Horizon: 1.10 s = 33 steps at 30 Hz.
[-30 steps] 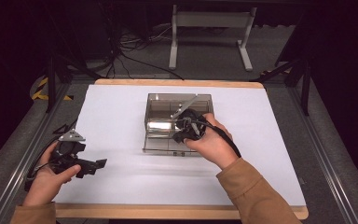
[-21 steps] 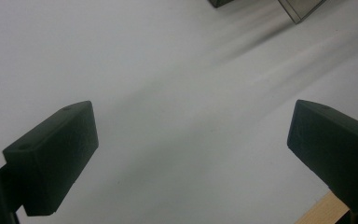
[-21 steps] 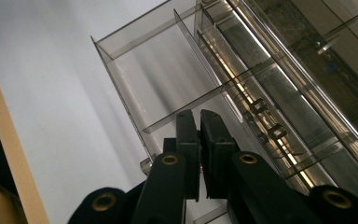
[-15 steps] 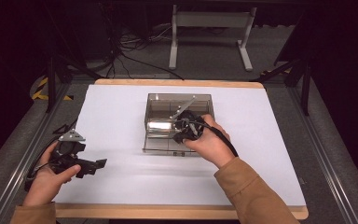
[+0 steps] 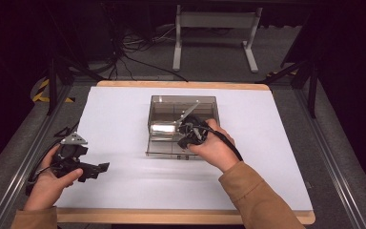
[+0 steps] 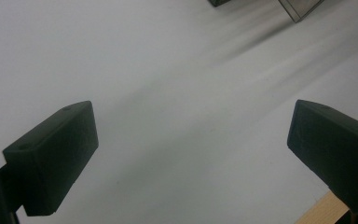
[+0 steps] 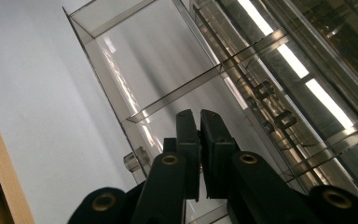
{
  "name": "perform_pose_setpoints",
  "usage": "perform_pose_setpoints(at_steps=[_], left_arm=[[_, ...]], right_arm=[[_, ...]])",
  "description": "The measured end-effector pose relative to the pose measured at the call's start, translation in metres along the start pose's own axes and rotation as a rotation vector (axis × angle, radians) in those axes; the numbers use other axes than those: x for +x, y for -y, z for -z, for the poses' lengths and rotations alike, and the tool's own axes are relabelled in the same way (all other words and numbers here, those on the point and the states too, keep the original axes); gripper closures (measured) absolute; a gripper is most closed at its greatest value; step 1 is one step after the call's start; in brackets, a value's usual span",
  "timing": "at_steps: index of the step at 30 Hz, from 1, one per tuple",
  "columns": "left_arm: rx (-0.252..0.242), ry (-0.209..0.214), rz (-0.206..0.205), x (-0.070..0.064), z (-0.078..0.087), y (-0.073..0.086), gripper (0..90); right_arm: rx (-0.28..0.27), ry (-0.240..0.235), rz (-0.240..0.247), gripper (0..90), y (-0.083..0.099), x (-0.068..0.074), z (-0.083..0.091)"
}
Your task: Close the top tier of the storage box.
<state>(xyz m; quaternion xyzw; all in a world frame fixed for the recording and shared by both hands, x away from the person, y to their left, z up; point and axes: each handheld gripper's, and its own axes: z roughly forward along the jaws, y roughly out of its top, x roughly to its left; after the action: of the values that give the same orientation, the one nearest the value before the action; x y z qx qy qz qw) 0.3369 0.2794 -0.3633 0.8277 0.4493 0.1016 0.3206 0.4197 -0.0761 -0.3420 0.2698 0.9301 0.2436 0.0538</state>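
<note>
Progress is early: right tool (image 7: 199,154), jaws together, is held inside the clear smoky acrylic drawer box (image 5: 158,128); left tool (image 6: 191,154) is kept apart, idle on the white worktop (image 5: 124,109)

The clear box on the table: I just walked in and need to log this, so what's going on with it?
A person works two handheld grippers at a white-covered table. The right gripper is over the clear plastic drawer box, jaws nearly together on the drawer's thin front wall. The left gripper rests apart near the table's left front, jaws wide open, holding nothing.
</note>
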Motion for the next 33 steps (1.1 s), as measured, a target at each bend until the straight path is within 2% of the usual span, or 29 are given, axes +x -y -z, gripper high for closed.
perform_pose_setpoints(at_steps=[15,17,19,24,29,33], left_arm=[[0.002,0.004,0.002,0.000,0.000,0.000,2.4],[0.002,0.001,-0.003,0.000,0.000,0.000,2.4],[0.002,0.000,0.000,0.000,0.000,0.000,2.4],[0.002,0.003,0.002,0.000,-0.001,-0.001,2.4],[0.005,0.006,-0.003,-0.001,-0.002,-0.003,2.4],[0.004,0.011,-0.007,-0.001,-0.004,-0.005,2.4]], right_arm=[[0.027,-0.004,0.008,86.9,0.004,0.000,-0.006],[0.024,-0.002,0.012,84.8,0.004,0.000,-0.006],[0.013,-0.006,0.013,79.0,0.005,0.000,-0.005],[-0.018,0.009,0.017,74.4,0.006,-0.001,-0.002],[-0.038,0.007,0.022,76.4,0.008,0.001,0.002],[-0.056,0.006,0.026,82.2,0.009,0.001,0.007]])
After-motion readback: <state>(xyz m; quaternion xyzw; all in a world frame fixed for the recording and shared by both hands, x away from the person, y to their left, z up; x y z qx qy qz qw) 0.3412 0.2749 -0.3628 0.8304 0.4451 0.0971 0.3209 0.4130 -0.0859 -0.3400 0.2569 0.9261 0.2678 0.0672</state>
